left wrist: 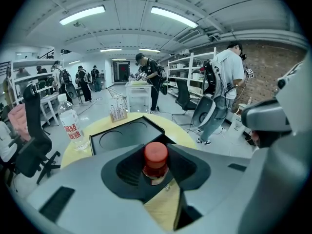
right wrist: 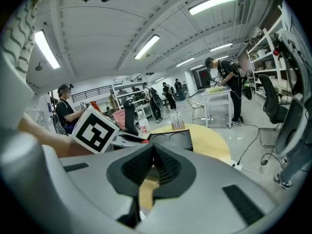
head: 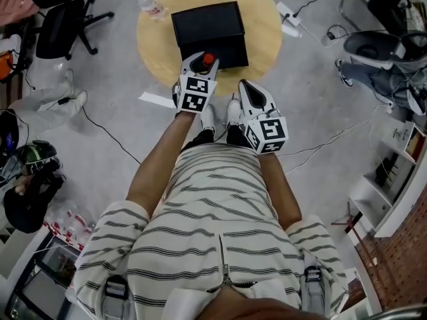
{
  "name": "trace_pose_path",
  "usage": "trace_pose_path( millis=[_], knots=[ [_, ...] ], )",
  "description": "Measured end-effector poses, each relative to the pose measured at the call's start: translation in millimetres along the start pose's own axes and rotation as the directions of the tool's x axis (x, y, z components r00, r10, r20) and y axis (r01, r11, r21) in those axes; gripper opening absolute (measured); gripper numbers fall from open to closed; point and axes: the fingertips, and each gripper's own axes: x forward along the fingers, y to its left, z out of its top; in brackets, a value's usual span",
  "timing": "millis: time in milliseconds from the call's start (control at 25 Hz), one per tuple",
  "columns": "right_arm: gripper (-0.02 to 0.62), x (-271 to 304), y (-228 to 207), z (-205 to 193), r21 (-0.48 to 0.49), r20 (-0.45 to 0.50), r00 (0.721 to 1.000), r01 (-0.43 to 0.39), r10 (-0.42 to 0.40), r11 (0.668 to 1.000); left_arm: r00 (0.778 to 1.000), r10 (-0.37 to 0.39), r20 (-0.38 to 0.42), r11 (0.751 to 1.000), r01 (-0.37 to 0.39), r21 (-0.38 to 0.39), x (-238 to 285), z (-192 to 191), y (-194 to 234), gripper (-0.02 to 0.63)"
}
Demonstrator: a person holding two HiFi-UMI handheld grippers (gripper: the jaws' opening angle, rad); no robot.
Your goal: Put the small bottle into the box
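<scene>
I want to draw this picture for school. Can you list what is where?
left gripper: shut on small bottle, red cap
right gripper: shut, empty
box: black, on round table
small bottle: at the box's near edge, not in yet
water bottle: on table, left of box

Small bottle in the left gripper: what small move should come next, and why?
Probably ease the left gripper forward over the box: the small bottle is clamped in its jaws, short of the box's empty round recesses.
</scene>
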Motion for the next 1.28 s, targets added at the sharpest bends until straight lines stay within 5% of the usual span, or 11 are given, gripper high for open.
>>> trace_pose_path(
  millis=[1280],
  knots=[
    [0.018,1,-18,-5,0.030,-0.025,0.999,0.038,-0.037,0.999,0.991,-0.007,-0.131,1.000,0.009,0.012,63,-28,9,0.156]
  ],
)
